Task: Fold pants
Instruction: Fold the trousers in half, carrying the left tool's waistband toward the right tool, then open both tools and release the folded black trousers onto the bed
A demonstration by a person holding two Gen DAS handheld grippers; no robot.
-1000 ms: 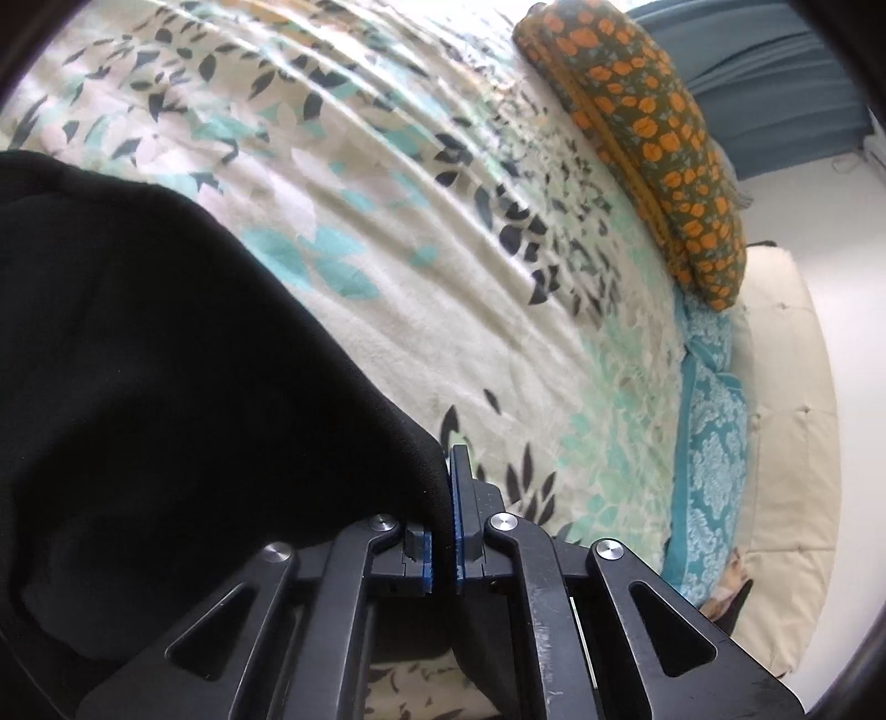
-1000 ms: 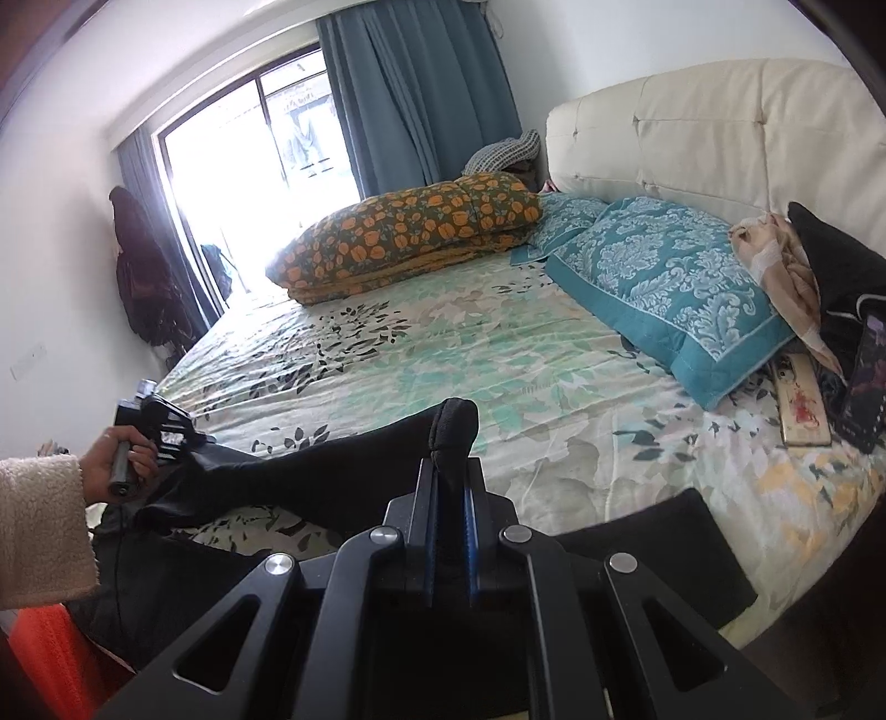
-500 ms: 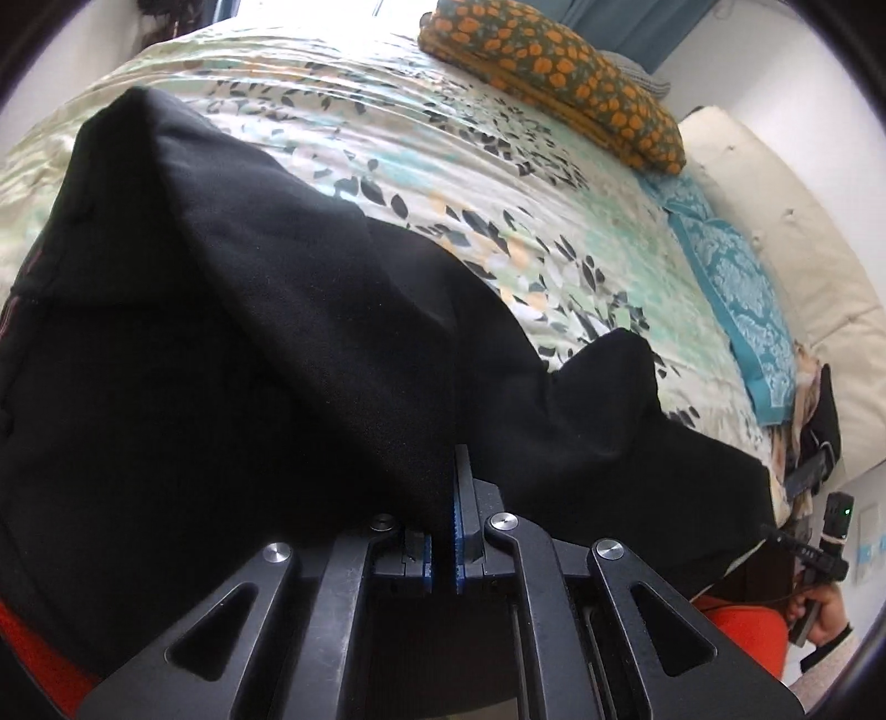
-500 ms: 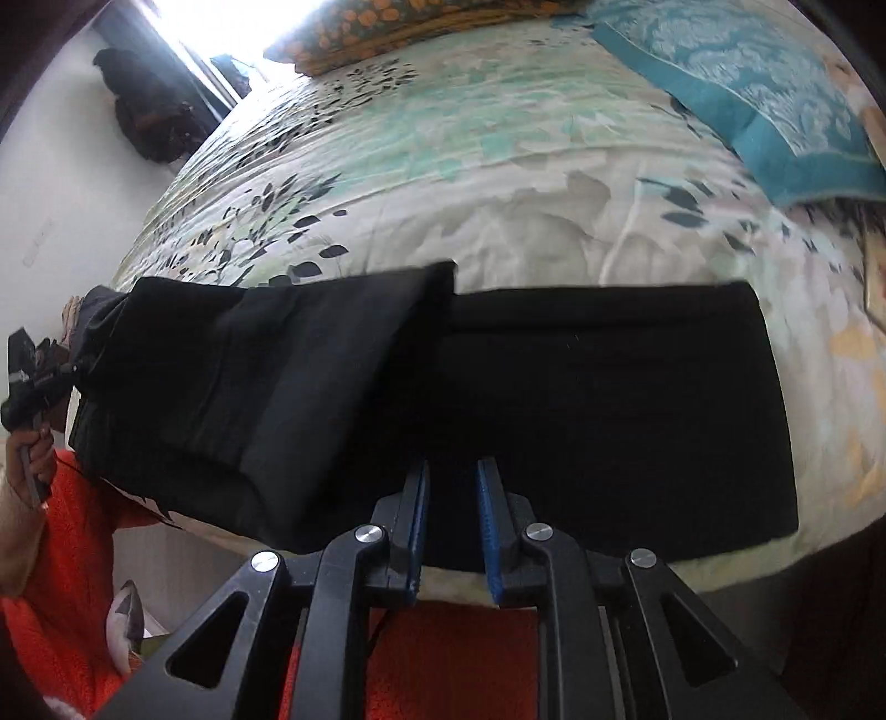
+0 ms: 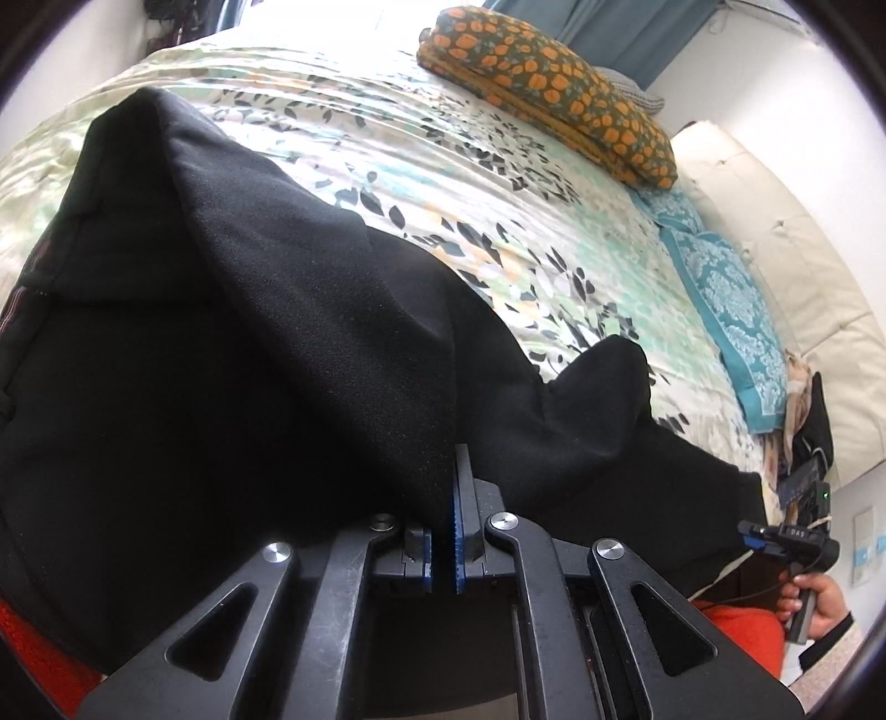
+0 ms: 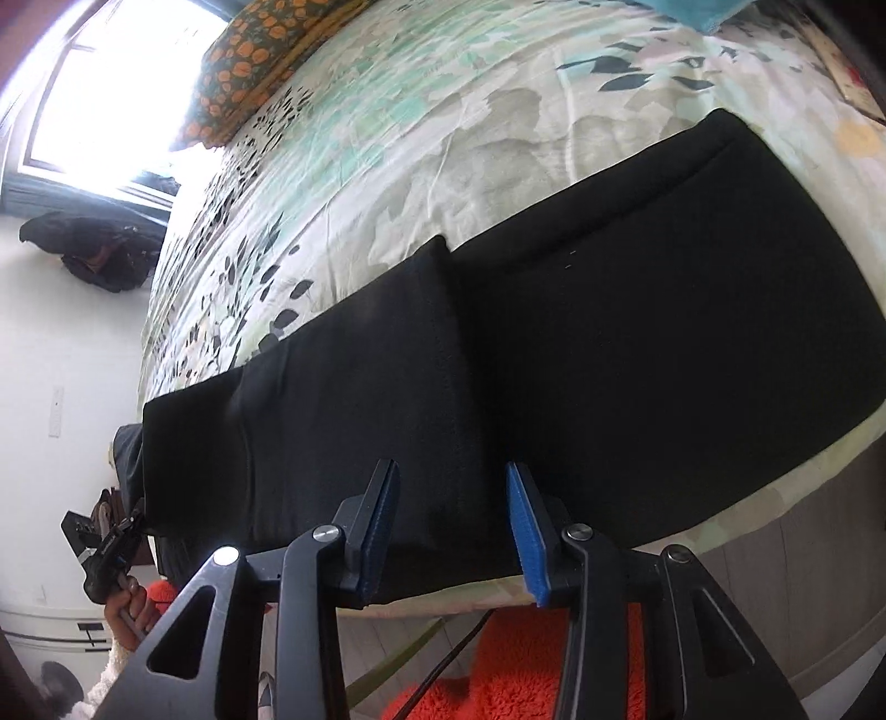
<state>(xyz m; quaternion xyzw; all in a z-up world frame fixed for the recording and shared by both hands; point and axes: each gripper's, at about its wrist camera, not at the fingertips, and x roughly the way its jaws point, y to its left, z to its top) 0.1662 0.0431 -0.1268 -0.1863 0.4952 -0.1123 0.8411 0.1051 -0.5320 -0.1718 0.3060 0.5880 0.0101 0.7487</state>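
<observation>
Black pants (image 6: 554, 343), one item, laid lengthwise along the near edge of a bed, resting on a leaf-print bedspread (image 6: 454, 127) in cream, teal and dark grey; one end lies folded over the rest, its stitched hem running across the cloth in the right wrist view. Left gripper (image 5: 443, 545): blue-padded jaws pressed together on a raised fold of the pants, cloth pinched between the pads and lifted in a ridge above the bed. Right gripper (image 6: 453, 531): jaws opening, blue pads standing apart on either side of the folded hem, neither pad pressing on the cloth, which lies flat on the bed beneath them. Left hand (image 6: 130, 606) visible at the lower left of the right wrist view, wrapped round its gripper handle, cream fleece sleeve below it. Right hand (image 5: 819, 601) visible at the lower right of the left wrist view, likewise on its handle. Orange-flowered pillow (image 5: 554, 83) at the far side of the bed; teal patterned pillow (image 5: 731, 299) against a cream padded headboard (image 5: 797, 232). Orange-red shaggy rug (image 6: 526, 675) on the floor below the bed edge. Blue curtain (image 5: 620, 27) by a bright window.
</observation>
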